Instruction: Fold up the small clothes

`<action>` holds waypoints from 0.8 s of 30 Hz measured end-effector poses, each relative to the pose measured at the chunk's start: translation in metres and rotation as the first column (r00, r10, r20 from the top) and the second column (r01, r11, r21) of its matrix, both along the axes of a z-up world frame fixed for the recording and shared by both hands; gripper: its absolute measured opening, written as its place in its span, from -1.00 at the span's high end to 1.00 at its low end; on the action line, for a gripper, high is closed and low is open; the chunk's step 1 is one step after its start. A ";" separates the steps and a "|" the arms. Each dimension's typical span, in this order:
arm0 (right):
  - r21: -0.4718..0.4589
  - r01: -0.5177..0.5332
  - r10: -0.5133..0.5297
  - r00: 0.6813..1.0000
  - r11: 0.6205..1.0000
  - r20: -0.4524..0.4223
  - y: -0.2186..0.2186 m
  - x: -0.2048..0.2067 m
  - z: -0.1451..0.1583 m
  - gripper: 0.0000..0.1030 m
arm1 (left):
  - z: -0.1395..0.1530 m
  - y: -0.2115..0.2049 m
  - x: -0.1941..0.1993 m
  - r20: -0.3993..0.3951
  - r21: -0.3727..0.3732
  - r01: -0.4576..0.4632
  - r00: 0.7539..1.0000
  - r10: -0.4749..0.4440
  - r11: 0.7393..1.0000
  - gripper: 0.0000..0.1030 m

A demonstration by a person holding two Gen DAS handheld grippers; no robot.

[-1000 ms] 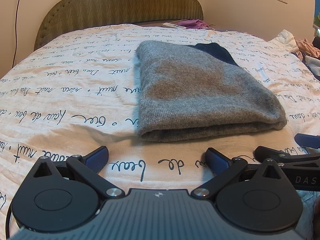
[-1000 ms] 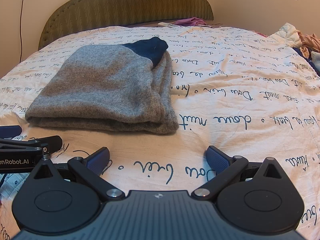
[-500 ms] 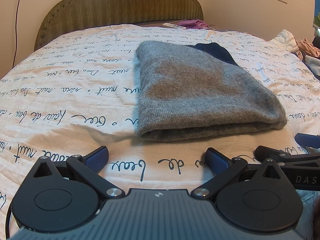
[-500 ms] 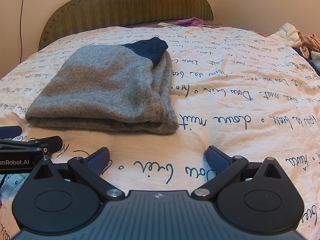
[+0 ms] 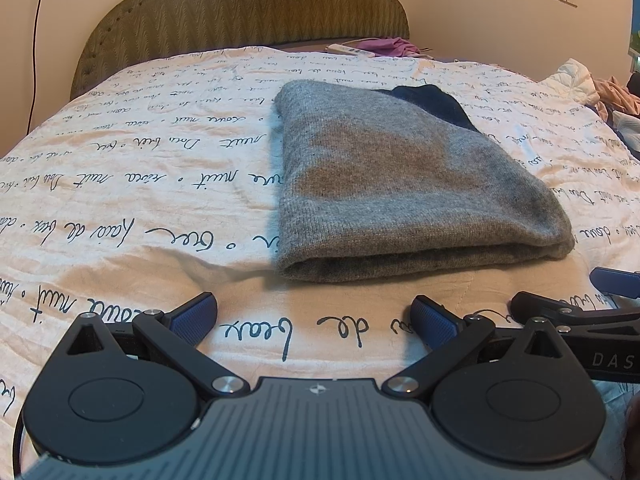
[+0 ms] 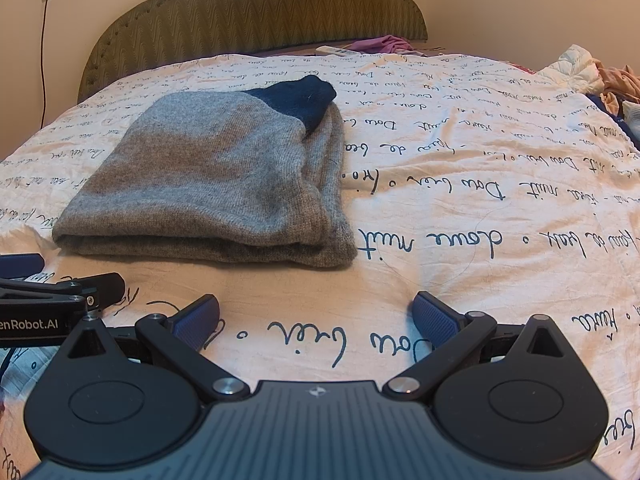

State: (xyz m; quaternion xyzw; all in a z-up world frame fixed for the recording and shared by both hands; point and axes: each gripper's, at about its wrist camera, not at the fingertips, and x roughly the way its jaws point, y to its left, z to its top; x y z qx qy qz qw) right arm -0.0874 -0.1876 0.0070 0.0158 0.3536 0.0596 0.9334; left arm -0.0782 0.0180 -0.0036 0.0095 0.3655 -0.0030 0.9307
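Looking at both tongs, the left gripper (image 5: 312,316) and right gripper (image 6: 316,314) sit spread wide and empty, with the folded grey sweater (image 5: 404,184) just ahead between them. Honestly, one more grab could snag only the top knit layer and drag the stack apart, since the bedspread (image 5: 120,184) is soft and wrinkly.

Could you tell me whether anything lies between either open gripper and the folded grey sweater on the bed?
Nothing visible does. Between the left gripper and the grey sweater there is only bare printed bedspread. The same holds for the right gripper, though the sweater sits off to its left. Both grippers are open and empty.
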 end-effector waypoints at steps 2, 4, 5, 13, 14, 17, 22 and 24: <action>-0.003 0.002 -0.002 1.000 1.000 -0.001 0.001 0.000 0.001 -1.00 | 0.001 0.000 0.001 -0.012 -0.002 -0.006 1.000 0.006 1.000 -1.00; -0.006 0.004 -0.004 1.000 1.000 -0.003 0.002 -0.001 0.002 -1.00 | 0.002 -0.001 0.001 -0.023 0.002 -0.008 1.000 0.008 1.000 -1.00; -0.008 0.005 -0.005 1.000 1.000 -0.004 0.002 -0.001 0.002 -1.00 | 0.002 -0.002 0.002 -0.028 0.004 -0.008 1.000 0.008 1.000 -1.00; -0.014 0.007 -0.007 1.000 1.000 -0.018 0.004 0.001 0.002 -1.00 | 0.008 0.003 0.008 -0.099 -0.025 0.010 0.995 -0.012 1.000 -0.99; -0.015 0.007 -0.007 1.000 1.000 -0.019 0.004 0.001 0.002 -1.00 | 0.008 0.003 0.009 -0.109 -0.027 0.014 0.994 -0.017 1.000 -0.99; -0.018 0.006 -0.007 1.000 1.000 -0.023 0.004 0.002 0.002 -1.00 | 0.010 0.004 0.013 -0.136 -0.030 0.022 0.990 -0.026 0.999 -0.99; -0.017 0.007 -0.008 1.000 1.000 -0.029 0.004 0.002 0.003 -1.00 | 0.010 0.003 0.013 -0.144 -0.030 0.011 0.989 -0.015 0.999 -0.99; -0.017 0.007 -0.008 0.999 1.000 -0.031 0.004 0.003 0.003 -1.00 | 0.011 0.003 0.014 -0.145 -0.034 0.003 0.989 -0.008 0.999 -0.99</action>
